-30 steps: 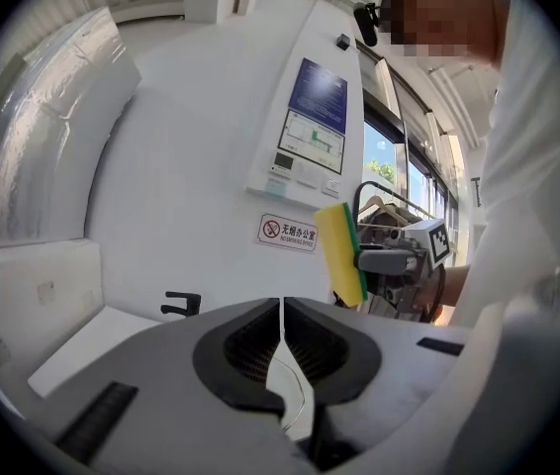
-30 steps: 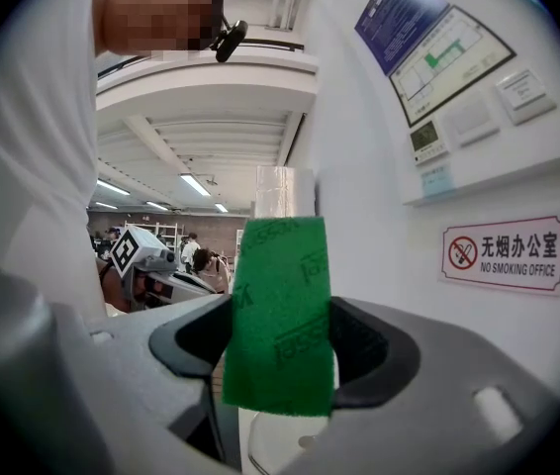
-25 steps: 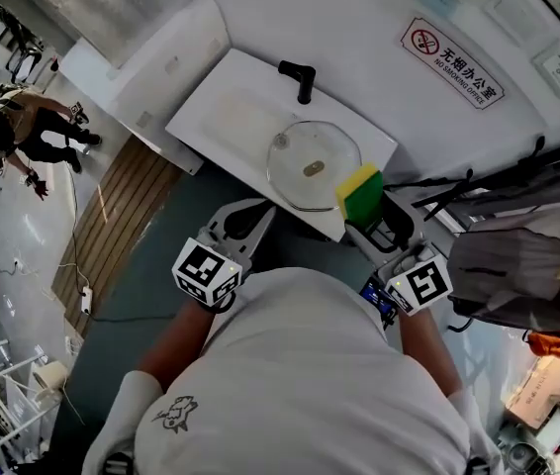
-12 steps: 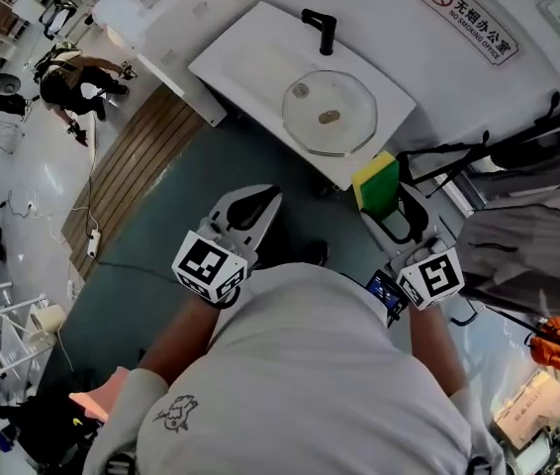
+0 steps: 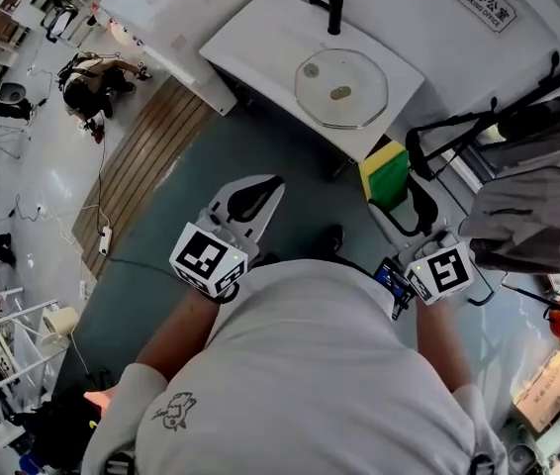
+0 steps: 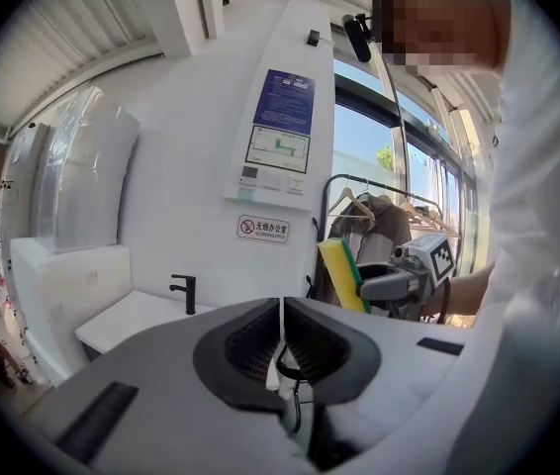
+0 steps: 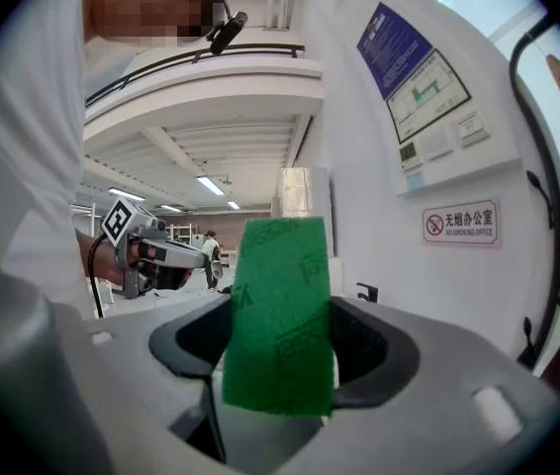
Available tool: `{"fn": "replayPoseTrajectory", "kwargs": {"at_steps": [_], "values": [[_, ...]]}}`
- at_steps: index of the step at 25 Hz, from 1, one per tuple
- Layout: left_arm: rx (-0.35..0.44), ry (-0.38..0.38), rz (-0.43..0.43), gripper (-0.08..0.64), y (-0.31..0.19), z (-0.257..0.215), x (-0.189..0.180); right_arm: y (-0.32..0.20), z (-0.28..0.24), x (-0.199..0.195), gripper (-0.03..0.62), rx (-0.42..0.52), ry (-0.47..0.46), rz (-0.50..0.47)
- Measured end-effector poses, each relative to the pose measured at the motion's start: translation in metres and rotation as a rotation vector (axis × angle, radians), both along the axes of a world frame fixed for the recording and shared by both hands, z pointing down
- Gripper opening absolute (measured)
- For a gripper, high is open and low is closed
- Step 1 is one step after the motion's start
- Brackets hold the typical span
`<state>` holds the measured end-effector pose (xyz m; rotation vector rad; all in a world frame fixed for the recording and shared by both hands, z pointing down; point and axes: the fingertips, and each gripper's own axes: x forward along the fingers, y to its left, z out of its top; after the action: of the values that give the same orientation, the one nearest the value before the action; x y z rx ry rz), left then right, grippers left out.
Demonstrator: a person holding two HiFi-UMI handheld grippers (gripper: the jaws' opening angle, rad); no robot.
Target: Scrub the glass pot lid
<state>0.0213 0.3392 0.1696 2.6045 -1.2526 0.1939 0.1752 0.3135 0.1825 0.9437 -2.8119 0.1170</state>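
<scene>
Head view, largest first: grey-green floor (image 5: 161, 255) fills the middle of the frame, and the white bench (image 5: 250, 28) sits at the top edge against the wall. The glass pot lid (image 5: 341, 87) lies flat on the bench top, near the black tap (image 5: 327, 10), its small knob (image 5: 340, 93) facing up. Nothing touches it. Both claws are held level close to the person's body, well apart from the bench, with open floor between them and the lid. Left claw (image 5: 275, 182): jaws clenched together, nothing between them, confirmed in the left gripper view. Right claw (image 5: 392, 190): grasping a sponge (image 5: 386, 172), yellow foam with a green scouring face, standing upright between the jaws; the right gripper view shows the green face filling the gap. Judgement: scrubbing is not under way, so the step in hand is bringing the tools to the work. The next move calls for carrying the sponge over to the bench and laying its green face flat on the glass. The left claw would need to open first if it is to steady the lid by rim or knob. Glass on a smooth top will likely slide under pressure if it is unsupported.
</scene>
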Motion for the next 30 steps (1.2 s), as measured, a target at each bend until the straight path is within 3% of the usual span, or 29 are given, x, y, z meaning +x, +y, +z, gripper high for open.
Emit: {"fn": "replayPoseTrajectory", "kwargs": {"at_steps": [9,18,25,30], "values": [[0.057,0.039,0.054,0.012,0.086,-0.030,-0.071,0.092,-0.014,-0.060,0.302,-0.011,-0.015,0.099],[0.041,0.065,0.097,0.012,0.163,-0.013,-0.135,0.163,-0.006,-0.119,0.301,-0.045,-0.025,0.145],[0.058,0.095,0.066,0.012,0.183,-0.020,-0.158,0.186,-0.019,-0.136,0.301,-0.034,-0.015,0.137],[0.065,0.095,0.094,0.012,0.187,-0.021,-0.156,0.192,-0.026,-0.142,0.299,-0.024,-0.031,0.140]]}}
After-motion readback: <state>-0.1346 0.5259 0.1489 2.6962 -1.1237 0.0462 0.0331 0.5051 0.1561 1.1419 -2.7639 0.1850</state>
